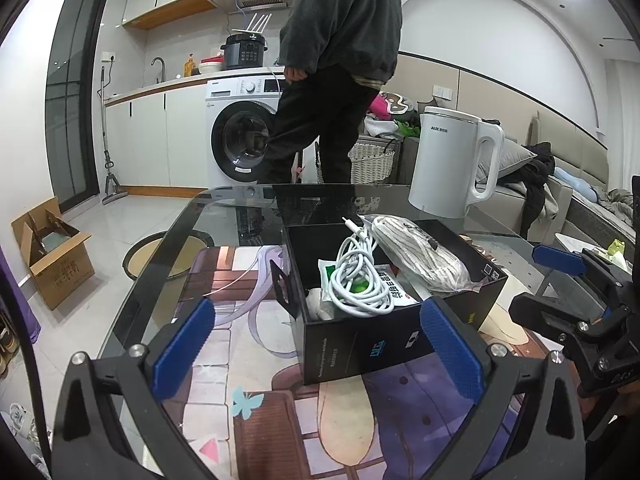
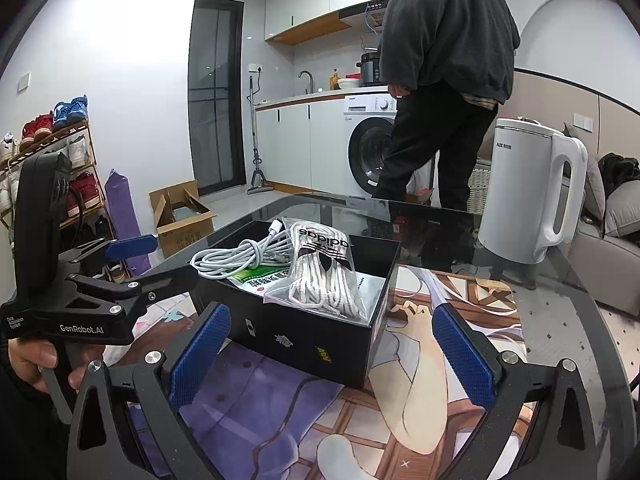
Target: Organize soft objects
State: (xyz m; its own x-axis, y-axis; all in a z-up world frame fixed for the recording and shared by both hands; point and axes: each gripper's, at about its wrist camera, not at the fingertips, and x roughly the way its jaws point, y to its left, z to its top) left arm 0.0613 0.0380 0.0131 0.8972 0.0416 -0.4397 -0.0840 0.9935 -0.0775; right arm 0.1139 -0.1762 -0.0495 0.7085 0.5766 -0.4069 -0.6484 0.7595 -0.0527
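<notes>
Hovering just short of a black box [image 1: 360, 336], the left hand-held gripper [image 1: 320, 344] has its blue pads spread wide with nothing between them. The right hand-held gripper [image 2: 332, 356] is likewise spread and empty, facing the same box from its other side. The box sits on a printed mat [image 2: 440, 400] that covers part of the glass surface [image 2: 560, 320]. Inside the box lie a coiled white cable [image 1: 360, 276], a clear bag of white laces [image 2: 324, 276] propped against the far rim, and a green and white packet [image 2: 256, 278] underneath them. A white kettle [image 2: 528, 188] stands on the glass beyond the box, well apart from it. A person in a dark sweater [image 2: 448, 32] stands by the washing machine [image 1: 240, 136] behind the surface.
</notes>
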